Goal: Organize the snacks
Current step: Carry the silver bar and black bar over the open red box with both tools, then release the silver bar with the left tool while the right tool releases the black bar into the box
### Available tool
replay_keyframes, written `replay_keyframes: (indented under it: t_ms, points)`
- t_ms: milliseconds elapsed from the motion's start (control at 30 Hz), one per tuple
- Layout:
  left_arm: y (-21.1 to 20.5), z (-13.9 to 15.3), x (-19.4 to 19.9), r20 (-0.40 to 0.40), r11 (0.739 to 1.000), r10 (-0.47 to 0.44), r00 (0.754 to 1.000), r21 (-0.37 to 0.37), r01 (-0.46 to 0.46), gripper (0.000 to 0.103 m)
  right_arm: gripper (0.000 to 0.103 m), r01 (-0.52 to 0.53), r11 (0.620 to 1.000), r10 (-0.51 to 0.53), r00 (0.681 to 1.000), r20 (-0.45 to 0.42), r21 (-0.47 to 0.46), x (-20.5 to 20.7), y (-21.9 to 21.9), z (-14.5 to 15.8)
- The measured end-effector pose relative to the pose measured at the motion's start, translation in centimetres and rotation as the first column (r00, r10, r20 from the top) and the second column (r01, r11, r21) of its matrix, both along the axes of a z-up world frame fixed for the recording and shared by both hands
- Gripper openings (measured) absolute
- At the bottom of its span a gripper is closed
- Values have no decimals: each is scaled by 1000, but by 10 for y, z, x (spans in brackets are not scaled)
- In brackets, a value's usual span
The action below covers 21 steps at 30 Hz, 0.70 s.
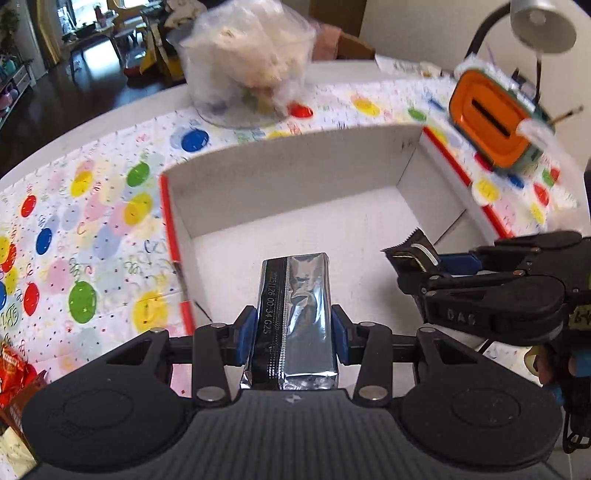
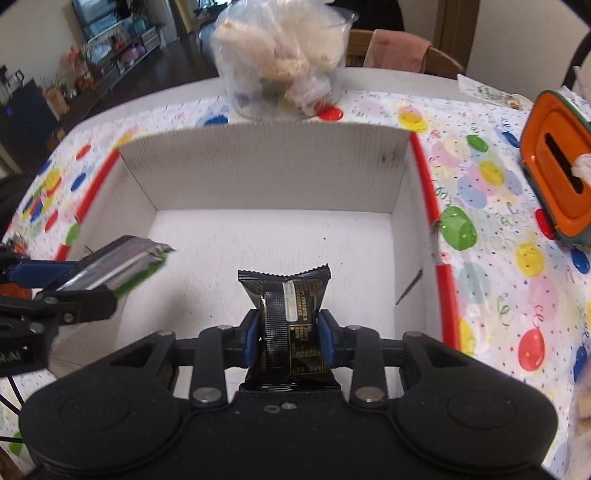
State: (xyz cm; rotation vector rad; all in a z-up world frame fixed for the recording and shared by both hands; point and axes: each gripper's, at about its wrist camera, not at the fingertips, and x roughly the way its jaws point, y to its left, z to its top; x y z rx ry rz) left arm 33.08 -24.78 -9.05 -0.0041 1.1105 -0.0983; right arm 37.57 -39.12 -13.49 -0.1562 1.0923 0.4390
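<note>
My left gripper [image 1: 294, 334] is shut on a silver foil snack bar [image 1: 295, 317] with a black seam strip, held over the open white cardboard box [image 1: 295, 173] with red edges. My right gripper [image 2: 288, 338] is shut on a small black snack packet [image 2: 288, 314] with a serrated top edge, above the same box [image 2: 258, 177]. Each gripper shows in the other's view: the right one [image 1: 413, 264] at the right with the black packet [image 1: 410, 251], the left one [image 2: 92, 280] at the left with the silver bar [image 2: 118, 264], whose underside is green.
The box stands on a balloon-print tablecloth [image 1: 92, 221]. Behind it is a clear plastic bag of pale snacks [image 2: 284, 55]. An orange-topped tissue holder [image 2: 557, 173] sits to the right, a desk lamp [image 1: 539, 22] above it. Red snack wrappers [image 1: 14, 373] lie at the left edge.
</note>
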Motion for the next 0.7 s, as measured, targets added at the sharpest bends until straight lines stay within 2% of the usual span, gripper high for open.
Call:
replay_keyframes:
  t_ms: [133,300,533,700]
  points:
    - [-7,-15,12,-54,1000,-10,998,26,11,41,32,-51,998,50,998,-30,-44,3,9,-10]
    - [-14,-24,18,-89,998,-25,996,48,29,41,33,-67,995,63,996,-63,-73,8,10,-20]
    - [-19,-27,22,-106,997,-25,994,71,32,42,33,-74,995,69,995,-77,-67,10,9,-22]
    - [-16,-23,20,-90,999,-11,996,48,16,43,35,-72,997,70,995,-78,-27,8,5,-18]
